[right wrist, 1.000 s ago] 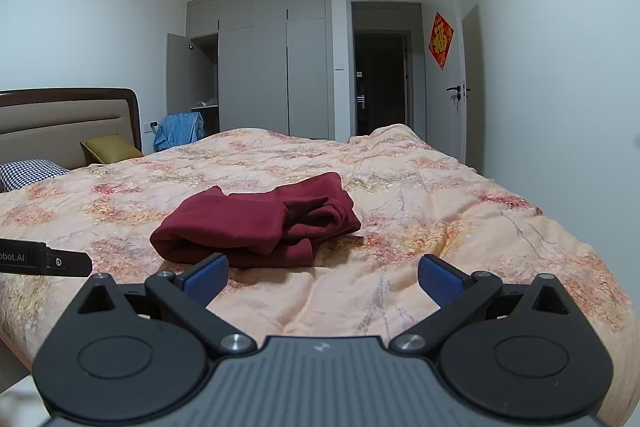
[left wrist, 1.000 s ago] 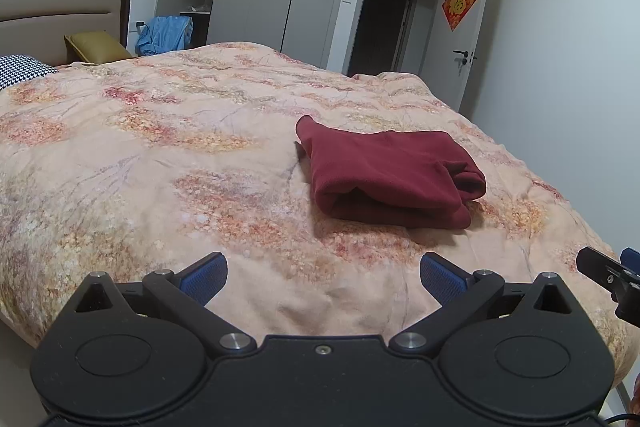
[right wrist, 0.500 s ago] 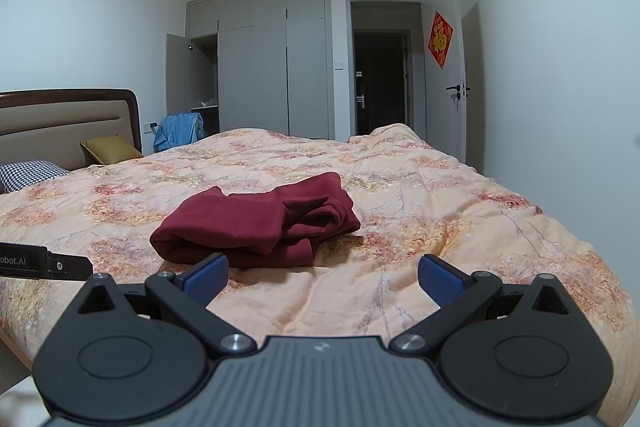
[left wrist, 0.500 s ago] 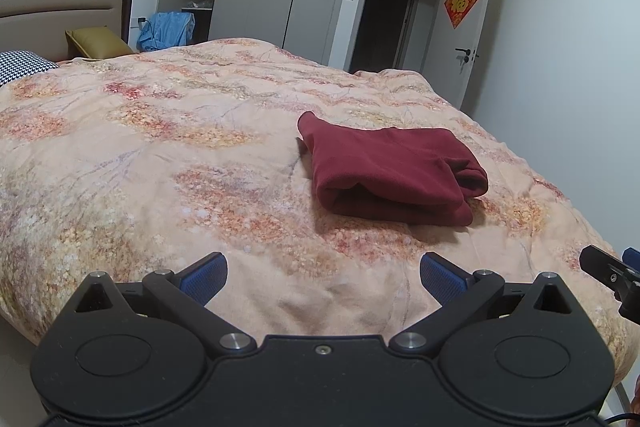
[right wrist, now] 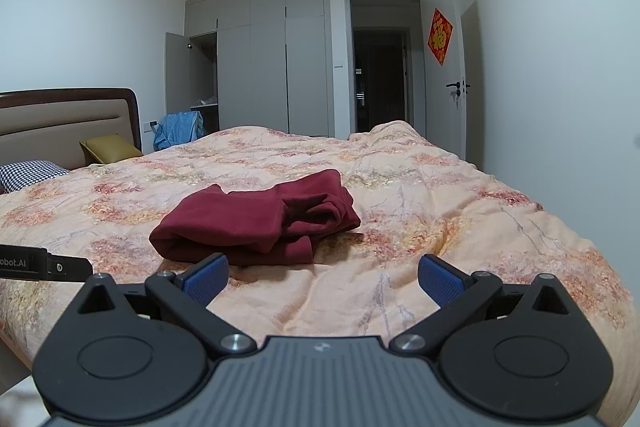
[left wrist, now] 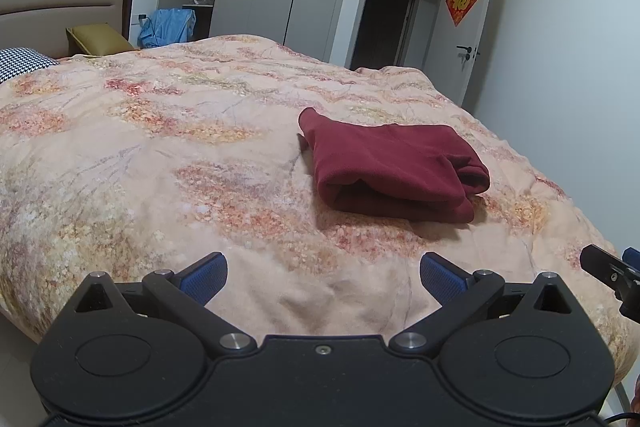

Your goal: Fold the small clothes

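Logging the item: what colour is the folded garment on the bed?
Dark red folded garment, clearest in left wrist view.

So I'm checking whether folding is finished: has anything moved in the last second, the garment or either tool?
Almost nothing. The left tool drifted slightly, so the bed sits a touch lower in its view; nothing was taken hold of or let go. The folded dark red garment lies as it did on the floral duvet. The right tool kept still. Both tools stay open, short of the garment.
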Demonstrator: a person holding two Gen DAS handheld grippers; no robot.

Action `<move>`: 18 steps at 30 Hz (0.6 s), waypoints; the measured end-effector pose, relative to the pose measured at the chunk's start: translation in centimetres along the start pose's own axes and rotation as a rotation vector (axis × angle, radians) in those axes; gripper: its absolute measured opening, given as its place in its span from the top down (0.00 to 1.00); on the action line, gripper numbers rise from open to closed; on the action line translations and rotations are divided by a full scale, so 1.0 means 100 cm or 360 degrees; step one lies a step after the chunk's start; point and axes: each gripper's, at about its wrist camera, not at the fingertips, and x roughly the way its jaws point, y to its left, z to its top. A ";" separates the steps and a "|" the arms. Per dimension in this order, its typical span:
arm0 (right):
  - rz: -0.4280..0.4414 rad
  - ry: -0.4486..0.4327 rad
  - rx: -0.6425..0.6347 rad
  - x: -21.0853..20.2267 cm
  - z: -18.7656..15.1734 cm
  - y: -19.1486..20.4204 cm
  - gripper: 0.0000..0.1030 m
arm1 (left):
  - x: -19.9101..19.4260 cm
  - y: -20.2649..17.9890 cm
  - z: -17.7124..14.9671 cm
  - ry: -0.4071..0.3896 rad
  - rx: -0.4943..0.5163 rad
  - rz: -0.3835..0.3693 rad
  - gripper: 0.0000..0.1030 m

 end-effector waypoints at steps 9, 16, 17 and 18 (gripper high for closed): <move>0.0001 0.0007 -0.0005 0.000 0.000 0.001 0.00 | 0.004 0.000 0.001 0.0015 -0.0014 0.0015 0.01; 0.0001 0.0009 -0.0005 0.001 0.000 0.001 0.00 | 0.009 0.000 0.003 0.0024 -0.0010 0.0169 0.01; 0.0000 0.0013 -0.0004 0.002 0.000 0.000 0.00 | 0.010 0.000 0.004 0.0026 -0.0001 0.0193 0.01; 0.0000 0.0017 -0.0003 0.003 -0.001 0.000 0.00 | 0.011 -0.001 0.004 0.0028 0.0010 0.0203 0.01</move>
